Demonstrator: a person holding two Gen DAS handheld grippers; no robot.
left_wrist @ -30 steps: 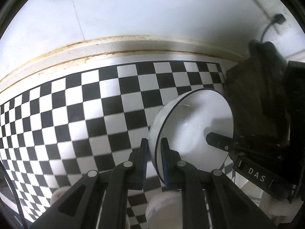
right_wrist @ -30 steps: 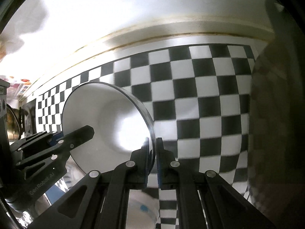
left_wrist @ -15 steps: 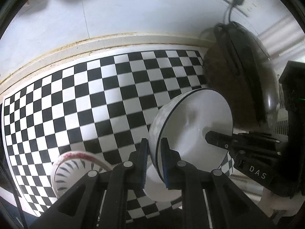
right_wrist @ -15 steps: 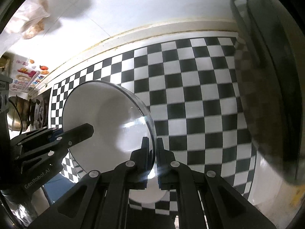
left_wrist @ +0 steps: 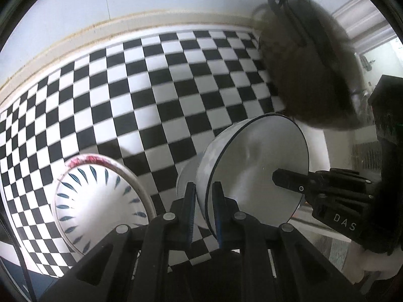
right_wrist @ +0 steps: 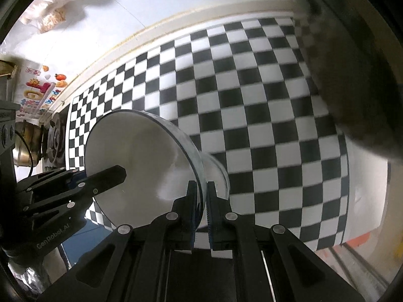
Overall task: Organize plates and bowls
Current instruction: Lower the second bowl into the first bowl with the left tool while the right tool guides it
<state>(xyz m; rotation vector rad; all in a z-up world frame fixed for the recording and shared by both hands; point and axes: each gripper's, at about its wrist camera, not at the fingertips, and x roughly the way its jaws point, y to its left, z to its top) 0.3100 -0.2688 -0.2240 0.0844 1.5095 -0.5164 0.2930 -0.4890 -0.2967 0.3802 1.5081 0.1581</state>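
A white bowl (left_wrist: 254, 166) with a thin dark rim is held in the air above the checkered cloth (left_wrist: 151, 95) by both grippers, one on each side of its rim. My left gripper (left_wrist: 203, 188) is shut on its near rim. My right gripper (right_wrist: 201, 187) is shut on the opposite rim of the white bowl (right_wrist: 136, 166). Each gripper shows in the other's view, reaching into the bowl. A second bowl (left_wrist: 100, 201) with blue petal marks and a red rim sits on the cloth at lower left. A white dish (left_wrist: 187, 176) lies under the held bowl.
A large dark round appliance (left_wrist: 309, 70) stands at the right of the cloth, near the wall. A wall socket with a cable is above it. A metal pot (right_wrist: 24, 141) and stove parts are at the far left in the right wrist view.
Both grippers have risen with the white bowl, so more of the cloth shows. The patterned bowl and the white dish beneath have come into view.
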